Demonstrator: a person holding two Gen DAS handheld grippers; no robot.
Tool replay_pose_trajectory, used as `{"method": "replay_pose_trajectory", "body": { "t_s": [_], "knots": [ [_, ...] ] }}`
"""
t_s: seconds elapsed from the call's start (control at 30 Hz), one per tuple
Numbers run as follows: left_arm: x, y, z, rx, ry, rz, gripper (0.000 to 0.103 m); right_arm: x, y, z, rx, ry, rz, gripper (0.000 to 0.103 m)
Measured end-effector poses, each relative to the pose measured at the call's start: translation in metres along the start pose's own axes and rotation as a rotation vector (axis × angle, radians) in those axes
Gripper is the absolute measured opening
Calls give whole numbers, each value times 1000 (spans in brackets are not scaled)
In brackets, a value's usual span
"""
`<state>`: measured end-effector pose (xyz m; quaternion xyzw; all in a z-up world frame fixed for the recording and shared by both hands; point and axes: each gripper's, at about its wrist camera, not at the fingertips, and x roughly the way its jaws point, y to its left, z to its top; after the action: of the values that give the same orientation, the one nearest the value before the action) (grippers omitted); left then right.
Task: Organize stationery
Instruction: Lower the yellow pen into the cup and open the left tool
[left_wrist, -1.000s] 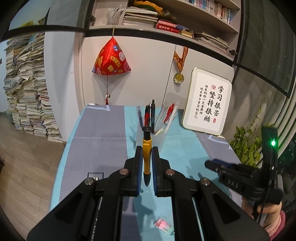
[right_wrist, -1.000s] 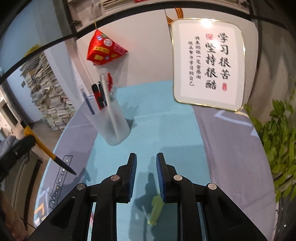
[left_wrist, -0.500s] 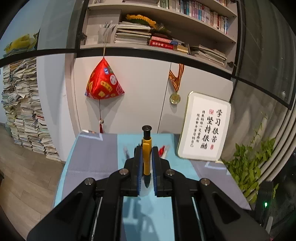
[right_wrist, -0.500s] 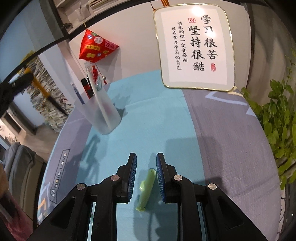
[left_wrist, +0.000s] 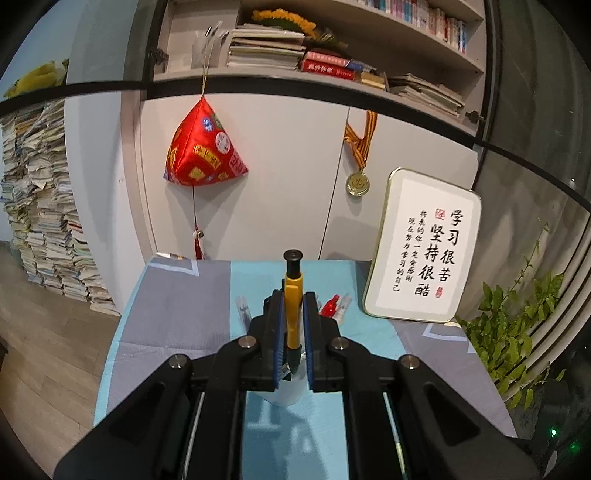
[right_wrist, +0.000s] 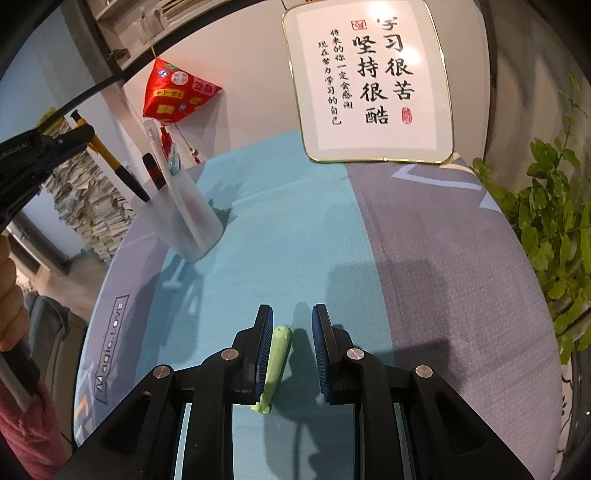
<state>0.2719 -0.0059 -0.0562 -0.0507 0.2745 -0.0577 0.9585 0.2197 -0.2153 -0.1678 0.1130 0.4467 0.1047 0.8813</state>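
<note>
Table (right_wrist: 424, 258) had a teal and grey cloth; framed sign (right_wrist: 369, 77) leaned on the wall at the back. Frosted cup (right_wrist: 184, 225) stood upright on the teal strip, back left in the right wrist view, several pens already in it.

Left gripper (left_wrist: 293, 328) was clamped on a yellow pen (left_wrist: 291, 314), gripped mid-barrel, black clicker end up, dark tip pointing down. In the right wrist view the tip sat at the cup's rim, apparently just inside; pen tilted. Judged: drop-in step nearly done.

Right gripper (right_wrist: 291, 354) was partly open, low over the table, holding nothing. Green pen (right_wrist: 275, 363) lay flat between its fingers, close against the left one, clear gap to the right one.

Handling guess: both pens light, stiff, smooth plastic, could slip or roll. Take the green one mid-barrel, square across. Cup looked light and tall with pens leaning in it, so it might tip if knocked.
</note>
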Motion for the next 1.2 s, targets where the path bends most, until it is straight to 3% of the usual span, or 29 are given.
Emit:
{"method": "replay_pose_trajectory", "body": {
  "t_s": [0.63,1.2],
  "knots": [
    [27,0,-20,-5,110,-20,8,9,4,-7,-4,40,0,21],
    [28,0,-32,13,139,-18,8,13,5,-9,-1,55,-1,21]
  ]
}}
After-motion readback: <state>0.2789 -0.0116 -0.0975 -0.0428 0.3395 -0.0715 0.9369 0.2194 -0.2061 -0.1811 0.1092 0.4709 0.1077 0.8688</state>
